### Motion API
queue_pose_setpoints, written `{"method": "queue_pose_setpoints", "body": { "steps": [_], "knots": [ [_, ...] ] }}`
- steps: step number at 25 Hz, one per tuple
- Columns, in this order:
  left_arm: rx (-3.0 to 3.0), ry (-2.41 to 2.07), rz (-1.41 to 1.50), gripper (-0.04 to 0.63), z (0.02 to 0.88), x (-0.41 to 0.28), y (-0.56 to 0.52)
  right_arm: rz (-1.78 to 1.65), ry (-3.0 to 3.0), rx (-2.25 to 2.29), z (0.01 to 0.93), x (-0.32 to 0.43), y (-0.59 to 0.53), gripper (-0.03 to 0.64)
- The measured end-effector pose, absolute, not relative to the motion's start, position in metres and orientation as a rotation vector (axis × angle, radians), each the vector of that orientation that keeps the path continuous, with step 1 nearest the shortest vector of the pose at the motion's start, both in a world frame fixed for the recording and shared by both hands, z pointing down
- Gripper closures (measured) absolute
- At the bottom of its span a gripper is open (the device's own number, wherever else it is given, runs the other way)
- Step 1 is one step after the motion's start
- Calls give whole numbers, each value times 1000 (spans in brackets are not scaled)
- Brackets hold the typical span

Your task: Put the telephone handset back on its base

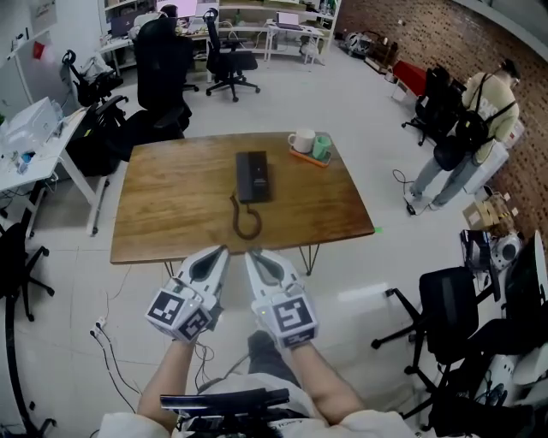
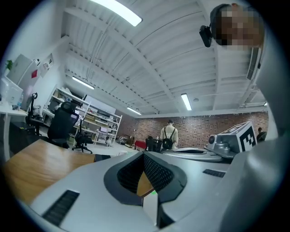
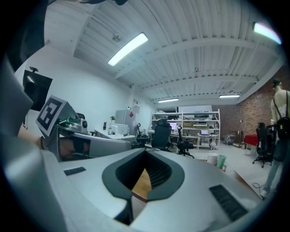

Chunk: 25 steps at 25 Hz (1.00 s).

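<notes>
here the wooden table (image 1: 171, 205) spreads just ahead of my 2 tongs. my left gripper (image 1: 224, 250) and right gripper (image 1: 251, 254) are both pinched together, empty. the telephone (image 1: 253, 177) lies farther ahead, mid-table, its cord (image 1: 247, 221) curling toward me.

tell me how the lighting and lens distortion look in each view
Head view: even overhead light with no hard shadows, the table and telephone sharp, room lines bowing at the edges. Left gripper view: heavy fisheye with a dark round border, the ceiling strip light blown out. Right gripper view: same fisheye and dark border, its ceiling light glaring too.
</notes>
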<state>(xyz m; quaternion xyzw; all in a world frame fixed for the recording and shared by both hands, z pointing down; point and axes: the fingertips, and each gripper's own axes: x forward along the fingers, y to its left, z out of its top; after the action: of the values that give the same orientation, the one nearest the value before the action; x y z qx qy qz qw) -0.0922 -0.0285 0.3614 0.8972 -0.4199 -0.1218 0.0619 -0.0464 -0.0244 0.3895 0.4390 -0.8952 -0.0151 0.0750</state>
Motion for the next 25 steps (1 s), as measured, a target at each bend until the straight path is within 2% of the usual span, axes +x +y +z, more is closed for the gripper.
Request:
{"method": "queue_pose_setpoints", "body": {
  "steps": [12,25],
  "knots": [
    [2743,-1341,-370,595,350,-89,30,-91,-2665,1340,382,-48,34,614],
    [2787,-1379,-352,595,345,-77,41,-98,-2658,1369,379,-41,42,614]
  ]
}}
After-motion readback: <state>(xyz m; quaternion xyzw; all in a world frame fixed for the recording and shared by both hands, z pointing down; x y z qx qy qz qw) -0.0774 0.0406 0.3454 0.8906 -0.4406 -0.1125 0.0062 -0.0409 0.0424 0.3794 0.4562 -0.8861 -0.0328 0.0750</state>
